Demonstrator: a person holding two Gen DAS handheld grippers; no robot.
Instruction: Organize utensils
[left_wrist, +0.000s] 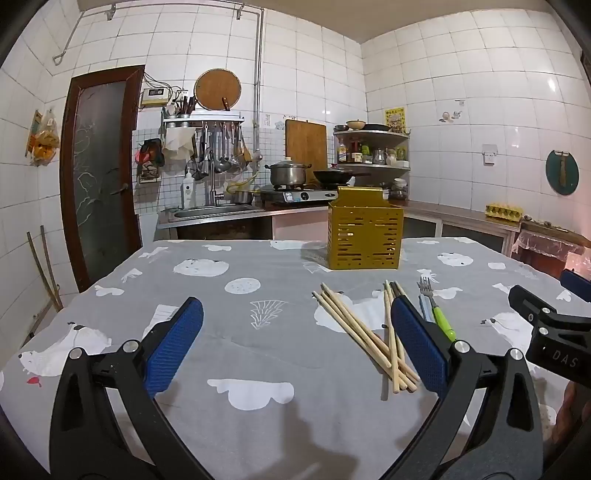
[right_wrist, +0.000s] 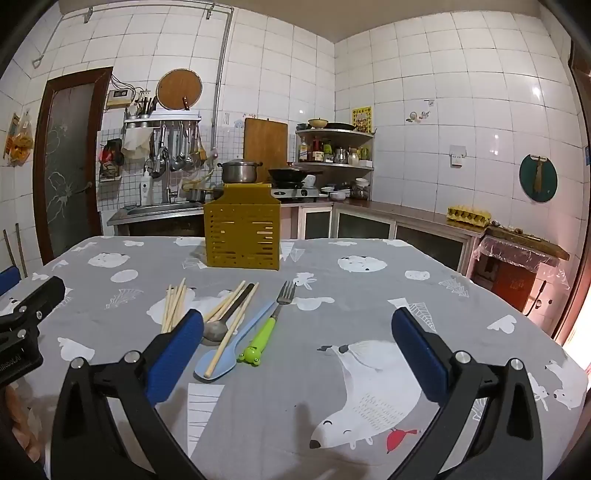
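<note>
A yellow slotted utensil holder stands upright at the far middle of the table. Wooden chopsticks lie loose on the cloth in front of it. A fork with a green frog handle, a light blue spoon and a metal spoon lie beside them. My left gripper is open and empty, left of the chopsticks. My right gripper is open and empty, right of the utensils.
The table has a grey cloth with white bear prints. Behind it is a kitchen counter with a sink, a stove with a pot and a wok. An egg tray sits on the right counter.
</note>
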